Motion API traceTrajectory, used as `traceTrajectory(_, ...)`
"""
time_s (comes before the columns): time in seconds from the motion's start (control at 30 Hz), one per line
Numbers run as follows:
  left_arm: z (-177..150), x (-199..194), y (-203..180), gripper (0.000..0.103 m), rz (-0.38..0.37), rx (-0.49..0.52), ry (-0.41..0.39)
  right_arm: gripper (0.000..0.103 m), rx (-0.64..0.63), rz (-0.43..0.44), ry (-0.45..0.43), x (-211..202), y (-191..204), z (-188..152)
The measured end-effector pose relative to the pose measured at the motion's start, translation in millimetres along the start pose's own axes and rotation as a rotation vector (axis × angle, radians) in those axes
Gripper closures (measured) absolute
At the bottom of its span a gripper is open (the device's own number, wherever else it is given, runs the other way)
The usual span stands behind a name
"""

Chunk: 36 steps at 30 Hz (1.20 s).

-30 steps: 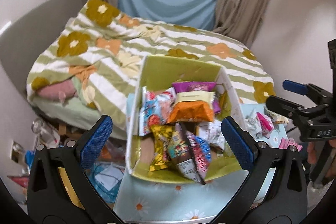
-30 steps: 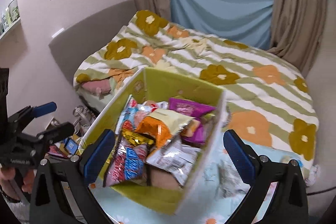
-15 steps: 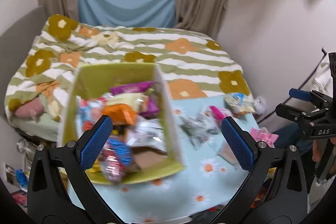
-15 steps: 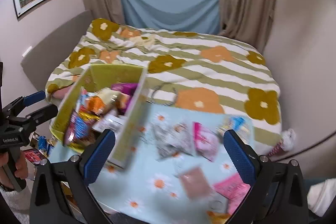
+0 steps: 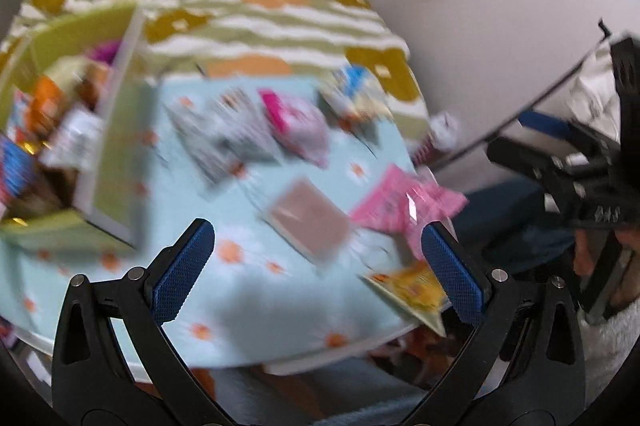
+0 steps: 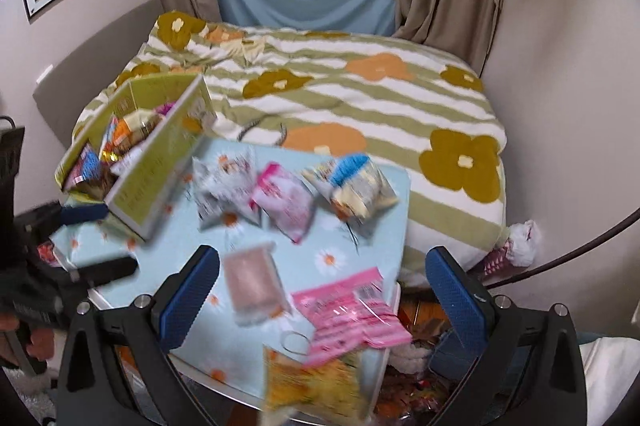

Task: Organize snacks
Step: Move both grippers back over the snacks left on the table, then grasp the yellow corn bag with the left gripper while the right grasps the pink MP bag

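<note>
A green box [image 6: 156, 162] full of snack packs stands at the left of the light blue flowered table [image 6: 344, 254]; it also shows in the left wrist view [image 5: 116, 130]. Loose packs lie on the table: a brown one [image 6: 252, 282], a pink one [image 6: 348, 314], a yellow one [image 6: 316, 382], a silver one [image 6: 224, 186], a pink-white one [image 6: 284, 202], a blue-topped one [image 6: 356, 182]. My left gripper [image 5: 318, 270] is open and empty above the table's near edge. My right gripper [image 6: 320, 294] is open and empty over the brown and pink packs.
A bed with a striped flowered cover [image 6: 360, 86] lies behind the table. Walls and curtains close in on the right. Clutter lies on the floor under the table's right edge [image 6: 420, 342]. The other gripper shows at the edge of each view, left [image 6: 60, 266] and right [image 5: 580, 178].
Both views have swung right from the green box to the loose packs on the table. Both grippers stay open and empty. The frames are motion-blurred.
</note>
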<state>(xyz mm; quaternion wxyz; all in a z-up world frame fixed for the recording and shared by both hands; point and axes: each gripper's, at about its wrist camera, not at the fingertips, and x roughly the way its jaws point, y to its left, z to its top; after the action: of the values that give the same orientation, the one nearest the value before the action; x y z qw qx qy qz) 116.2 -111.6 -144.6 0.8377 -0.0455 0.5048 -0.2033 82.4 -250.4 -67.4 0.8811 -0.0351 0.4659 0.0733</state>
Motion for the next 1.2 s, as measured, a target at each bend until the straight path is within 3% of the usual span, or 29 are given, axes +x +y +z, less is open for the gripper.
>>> traceTrajectory(0.37, -46.0, 87.3, -92.0, 0.000, -0.140, 0.281, 0.108, 0.000, -0.077, 0.097, 0.109, 57.0, -53.4, -37.6)
traceTrajectory(0.77, -69.3, 161.6, -117.5, 0.000, -0.160, 0.368, 0.225, 0.000, -0.061, 0.173, 0.167, 111.2, -77.6, -62.1)
traceTrajectory(0.8, -70.3, 164.8, -119.1, 0.001, -0.164, 0.374, 0.231, 0.000, -0.064, 0.176, 0.172, 113.1, -77.2, -62.7)
traceTrajectory(0.93, -73.0, 177.9, -123.1, 0.026, -0.164, 0.377, 0.264, 0.000, -0.080, 0.197, 0.185, 122.1, -76.8, -65.9)
traceTrajectory(1.2, -70.5, 176.8, -121.7, 0.038, -0.159, 0.350, 0.249, 0.000, -0.098, 0.232, 0.186, 135.2, -74.8, -64.9)
